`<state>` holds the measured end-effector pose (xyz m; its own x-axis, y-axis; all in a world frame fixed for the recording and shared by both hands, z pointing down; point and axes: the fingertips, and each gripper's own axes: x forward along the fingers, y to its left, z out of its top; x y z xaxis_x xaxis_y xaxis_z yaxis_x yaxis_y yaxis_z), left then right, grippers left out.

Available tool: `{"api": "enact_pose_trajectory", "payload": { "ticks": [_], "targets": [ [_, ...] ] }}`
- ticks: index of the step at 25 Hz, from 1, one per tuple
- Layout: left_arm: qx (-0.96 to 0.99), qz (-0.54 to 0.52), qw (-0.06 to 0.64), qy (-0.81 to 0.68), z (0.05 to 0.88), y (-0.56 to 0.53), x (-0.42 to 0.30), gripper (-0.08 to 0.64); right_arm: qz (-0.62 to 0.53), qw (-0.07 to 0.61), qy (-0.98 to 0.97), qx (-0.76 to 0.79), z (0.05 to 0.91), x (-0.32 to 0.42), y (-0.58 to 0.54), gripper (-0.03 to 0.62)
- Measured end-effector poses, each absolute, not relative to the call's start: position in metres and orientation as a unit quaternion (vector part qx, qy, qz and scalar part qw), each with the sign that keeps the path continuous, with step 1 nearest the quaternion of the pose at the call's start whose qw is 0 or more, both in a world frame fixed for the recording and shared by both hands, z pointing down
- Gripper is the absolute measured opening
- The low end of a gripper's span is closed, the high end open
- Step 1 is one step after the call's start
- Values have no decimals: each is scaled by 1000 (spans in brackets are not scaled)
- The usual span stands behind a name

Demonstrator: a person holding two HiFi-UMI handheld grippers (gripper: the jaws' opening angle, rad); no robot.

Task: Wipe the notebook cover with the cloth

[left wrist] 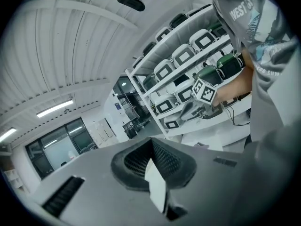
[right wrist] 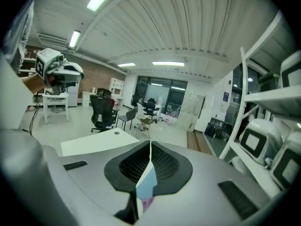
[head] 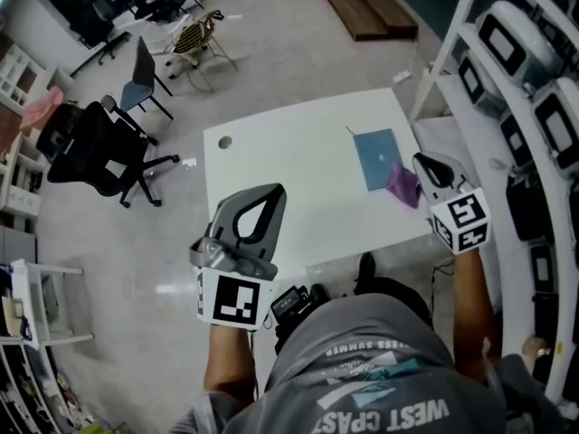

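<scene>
Still at the grabbing step: my right gripper (head: 422, 162) is hovering, jaws closed on nothing, beside the cloth (head: 403, 186) at the notebook (head: 376, 156) corner (left gripper (left wrist: 151, 142) is idling closed too). Next I'm needing to open up and pinch the cloth.

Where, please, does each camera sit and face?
Head view: on the head, looking steeply down at table, notebook, cloth; left gripper, right gripper, forearms, shirt show.
Left gripper view: on it, facing shelves; its jaws, shirt show.
Right gripper view: on it, facing chairs over the table; its jaws show.
Shared: each gripper view shows the other gripper.
</scene>
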<state>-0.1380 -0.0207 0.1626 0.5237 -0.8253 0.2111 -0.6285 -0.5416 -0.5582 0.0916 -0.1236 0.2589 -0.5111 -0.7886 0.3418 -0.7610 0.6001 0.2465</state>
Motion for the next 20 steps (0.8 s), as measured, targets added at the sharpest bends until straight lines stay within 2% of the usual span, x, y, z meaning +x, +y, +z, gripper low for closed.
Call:
{"api": "enact_pose_trajectory", "payload": {
  "ticks": [8,20],
  "targets": [
    [-853,-210,228,420,142,-1,-147,3,-113,196,-893,390,153,45,-68,29],
    [-855,-203,223,421,143,6,-170,3,-139,195,-889,391,123,26,-43,29]
  ]
}}
